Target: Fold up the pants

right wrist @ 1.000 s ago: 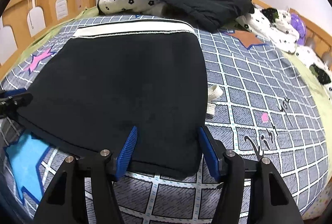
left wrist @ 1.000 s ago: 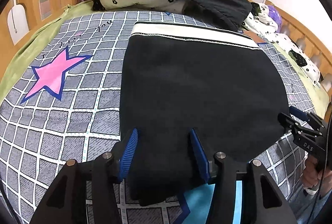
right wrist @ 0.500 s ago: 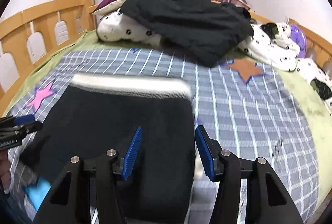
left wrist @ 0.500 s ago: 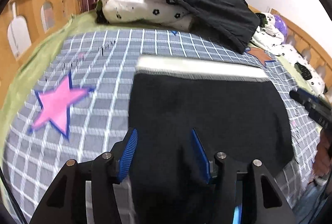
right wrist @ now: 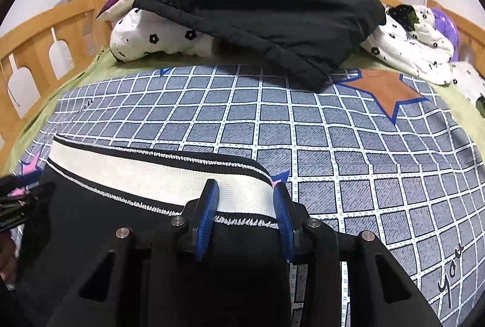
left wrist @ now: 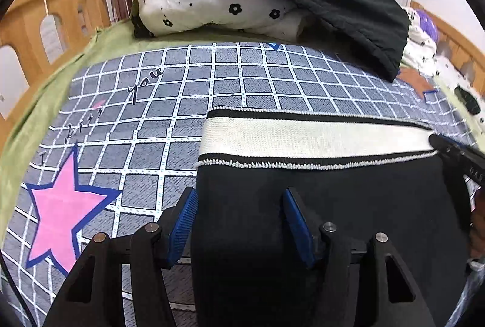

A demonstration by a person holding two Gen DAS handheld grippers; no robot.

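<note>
On the near part of the checked bedspread point(left wrist: 242, 90) lay the black pants point(left wrist: 363, 205), white waistband point(left wrist: 303, 139) toward the headboard; the left gripper point(left wrist: 239, 224) and right gripper point(right wrist: 245, 218) each straddled cloth, fingers spread, clamping nothing; beyond sat a black jacket point(right wrist: 257, 8) on flowered bedding point(left wrist: 212, 5).

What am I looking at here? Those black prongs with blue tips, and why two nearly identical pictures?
Each picture comes from a camera on a hand-held gripper, looking along its two blue-padded fingers; a person holds one per hand. One view shows the left gripper, the other the right gripper. Both seem to carry fabric of the black pants between their fingers, near the white waistband. The pants lie on a checked bedspread. Behind sit a flowered quilt and a dark jacket.
</note>
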